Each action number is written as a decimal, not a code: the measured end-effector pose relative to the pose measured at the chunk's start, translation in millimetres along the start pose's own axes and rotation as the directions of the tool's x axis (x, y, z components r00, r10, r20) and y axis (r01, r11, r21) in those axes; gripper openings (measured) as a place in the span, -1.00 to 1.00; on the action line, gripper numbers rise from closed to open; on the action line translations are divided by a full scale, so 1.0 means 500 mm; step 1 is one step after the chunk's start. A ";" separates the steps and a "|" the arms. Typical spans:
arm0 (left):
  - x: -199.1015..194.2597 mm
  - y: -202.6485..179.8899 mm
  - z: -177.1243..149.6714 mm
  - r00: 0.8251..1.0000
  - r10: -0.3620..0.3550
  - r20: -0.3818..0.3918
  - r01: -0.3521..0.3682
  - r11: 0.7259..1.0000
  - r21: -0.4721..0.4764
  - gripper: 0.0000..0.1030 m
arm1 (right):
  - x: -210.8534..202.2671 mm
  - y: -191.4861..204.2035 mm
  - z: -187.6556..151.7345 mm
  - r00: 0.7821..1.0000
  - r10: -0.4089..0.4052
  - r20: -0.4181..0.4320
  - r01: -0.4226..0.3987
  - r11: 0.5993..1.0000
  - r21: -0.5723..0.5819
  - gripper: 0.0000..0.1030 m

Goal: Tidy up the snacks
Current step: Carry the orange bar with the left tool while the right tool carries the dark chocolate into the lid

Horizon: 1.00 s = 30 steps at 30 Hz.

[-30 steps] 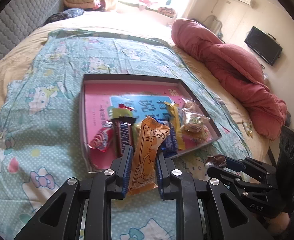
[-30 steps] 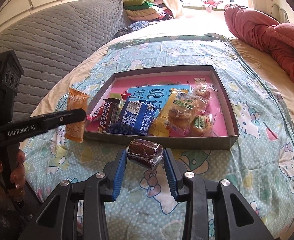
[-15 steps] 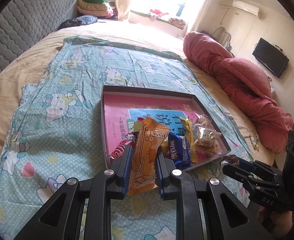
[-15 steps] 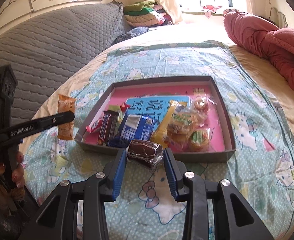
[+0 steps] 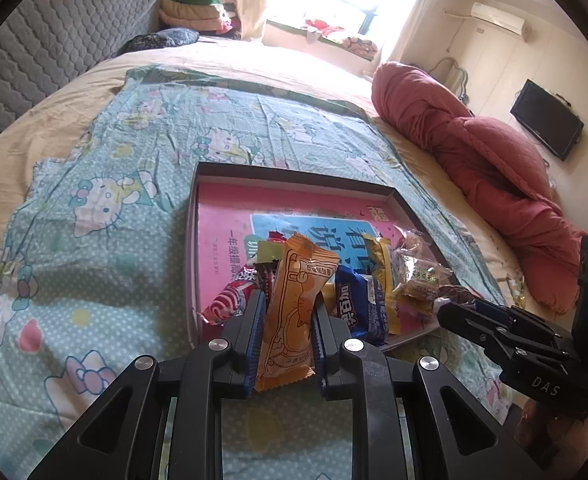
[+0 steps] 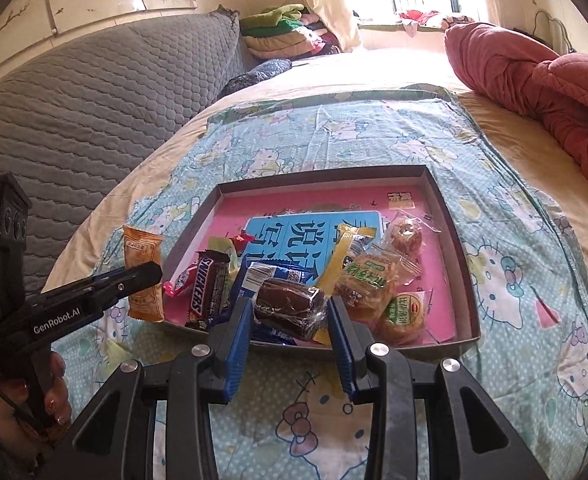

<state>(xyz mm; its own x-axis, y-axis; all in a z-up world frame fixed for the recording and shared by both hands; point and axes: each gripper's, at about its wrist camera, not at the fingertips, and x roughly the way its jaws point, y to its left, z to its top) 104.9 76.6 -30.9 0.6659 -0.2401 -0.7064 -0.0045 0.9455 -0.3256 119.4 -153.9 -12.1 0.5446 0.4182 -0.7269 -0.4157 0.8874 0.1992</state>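
Note:
A shallow box (image 5: 407, 210) (image 6: 449, 208) with a pink floor lies on the bed and holds several wrapped snacks along its near side. My left gripper (image 5: 288, 304) is shut on an orange snack packet (image 5: 294, 308), held upright just in front of the box's near left corner. That packet (image 6: 144, 276) and the left gripper (image 6: 146, 274) also show at the left of the right wrist view. My right gripper (image 6: 290, 304) is shut on a brown cake in clear wrap (image 6: 290, 312), over the box's near edge; the same right gripper (image 5: 451, 306) appears at the right of the left wrist view.
A cartoon-cat print cloth (image 5: 106, 216) covers the bed under the box. A rolled red quilt (image 5: 481, 160) lies along the right side. A grey padded headboard (image 6: 94, 92) stands at the left, with folded clothes (image 6: 286, 32) beyond it. A hand (image 6: 34, 396) grips the left tool.
Both grippers keep their snacks. The right gripper has come closer to the box with the brown cake; in the left wrist view the box has shifted right and looks nearer.

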 end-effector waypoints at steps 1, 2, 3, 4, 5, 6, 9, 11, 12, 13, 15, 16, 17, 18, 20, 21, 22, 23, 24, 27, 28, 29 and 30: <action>0.006 -0.002 -0.001 1.000 0.005 -0.004 -0.005 1.000 0.002 -0.57 | 0.007 0.000 0.001 1.000 -0.001 -0.005 0.001 1.000 -0.002 -0.25; 0.012 -0.005 -0.002 1.000 0.007 -0.008 -0.007 1.000 0.006 -0.57 | 0.014 -0.001 0.001 1.000 -0.005 -0.009 0.005 1.000 -0.003 -0.25; 0.016 -0.008 -0.004 1.000 0.010 -0.013 -0.010 1.000 0.011 -0.57 | 0.021 -0.001 0.001 1.000 -0.006 -0.015 0.006 1.000 -0.004 -0.26; 0.021 -0.010 -0.005 1.000 0.013 -0.017 -0.013 1.000 0.014 -0.57 | 0.029 -0.001 0.001 1.000 -0.007 -0.022 0.007 1.000 -0.006 -0.25; 0.026 -0.013 -0.008 1.000 0.013 -0.023 -0.013 1.000 0.018 -0.57 | 0.038 -0.002 0.000 0.999 -0.012 -0.032 0.011 1.000 -0.007 -0.25; 0.030 -0.015 -0.010 0.999 0.014 -0.029 -0.013 1.000 0.022 -0.57 | 0.044 -0.002 -0.001 0.999 -0.010 -0.040 0.010 1.000 -0.006 -0.25; 0.035 -0.026 -0.013 0.999 0.013 -0.033 -0.012 0.999 0.040 -0.57 | 0.057 -0.005 -0.008 0.998 -0.018 -0.055 0.017 1.000 -0.013 -0.26; 0.039 -0.031 -0.013 0.999 0.016 -0.034 -0.014 0.999 0.049 -0.57 | 0.065 -0.007 -0.013 0.998 -0.028 -0.060 0.027 1.000 -0.015 -0.25; 0.042 -0.032 -0.013 0.999 0.013 -0.037 -0.011 0.999 0.049 -0.57 | 0.070 -0.011 -0.014 0.997 -0.032 -0.064 0.032 0.999 -0.012 -0.25; 0.045 -0.034 -0.014 0.999 0.010 -0.041 -0.008 0.999 0.049 -0.57 | 0.072 -0.015 -0.015 0.997 -0.037 -0.065 0.036 0.999 -0.008 -0.25; 0.049 -0.039 -0.015 0.999 0.011 -0.043 -0.009 0.998 0.058 -0.57 | 0.077 -0.025 -0.017 0.997 -0.047 -0.067 0.047 0.999 0.000 -0.25; 0.051 -0.042 -0.015 0.999 0.005 -0.045 -0.003 0.998 0.061 -0.57 | 0.077 -0.029 -0.017 0.997 -0.050 -0.065 0.050 0.999 0.003 -0.25; 0.052 -0.044 -0.015 0.999 0.001 -0.045 0.001 0.998 0.062 -0.57 | 0.079 -0.032 -0.016 0.996 -0.057 -0.064 0.057 0.998 0.005 -0.25; 0.054 -0.047 -0.015 0.999 -0.003 -0.046 0.006 0.998 0.064 -0.57 | 0.080 -0.037 -0.016 0.996 -0.061 -0.064 0.062 0.998 0.010 -0.25; 0.060 -0.053 -0.016 0.999 -0.005 -0.048 0.008 0.997 0.071 -0.57 | 0.081 -0.046 -0.016 0.996 -0.069 -0.060 0.071 0.997 0.017 -0.25; 0.063 -0.055 -0.016 0.999 -0.007 -0.050 0.010 0.997 0.072 -0.57 | 0.082 -0.051 -0.016 0.995 -0.073 -0.060 0.075 0.997 0.020 -0.25; 0.065 -0.056 -0.017 0.999 -0.010 -0.051 0.013 0.997 0.071 -0.57 | 0.083 -0.055 -0.015 0.995 -0.076 -0.059 0.078 0.997 0.023 -0.25; 0.067 -0.056 -0.017 0.999 -0.013 -0.051 0.016 0.997 0.072 -0.57 | 0.083 -0.060 -0.015 0.995 -0.081 -0.057 0.083 0.996 0.027 -0.25; 0.069 -0.056 -0.017 0.999 -0.013 -0.049 0.017 0.997 0.075 -0.57 | 0.083 -0.064 -0.015 0.995 -0.083 -0.057 0.085 0.996 0.031 -0.25; 0.076 -0.054 -0.018 0.998 -0.017 -0.056 0.021 0.997 0.071 -0.57 | 0.083 -0.071 -0.015 0.995 -0.087 -0.052 0.089 0.995 0.038 -0.25; 0.078 -0.053 -0.018 0.998 -0.021 -0.057 0.025 0.998 0.066 -0.57 | 0.083 -0.073 -0.015 0.995 -0.088 -0.051 0.090 0.995 0.039 -0.25; 0.080 -0.052 -0.018 0.998 -0.022 -0.058 0.026 0.998 0.064 -0.57 | 0.084 -0.074 -0.015 0.995 -0.090 -0.050 0.092 0.995 0.039 -0.25; 0.081 -0.052 -0.018 0.998 -0.023 -0.060 0.027 0.998 0.065 -0.57 | 0.085 -0.074 -0.014 0.995 -0.091 -0.051 0.093 0.995 0.039 -0.25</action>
<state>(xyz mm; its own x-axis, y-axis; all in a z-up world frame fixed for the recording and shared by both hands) 125.3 40.3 -56.6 0.6200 -0.2745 -0.7350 0.0616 0.9509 -0.3032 153.0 -170.4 -55.1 0.5426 0.3256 -0.7743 -0.3346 0.9293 0.1563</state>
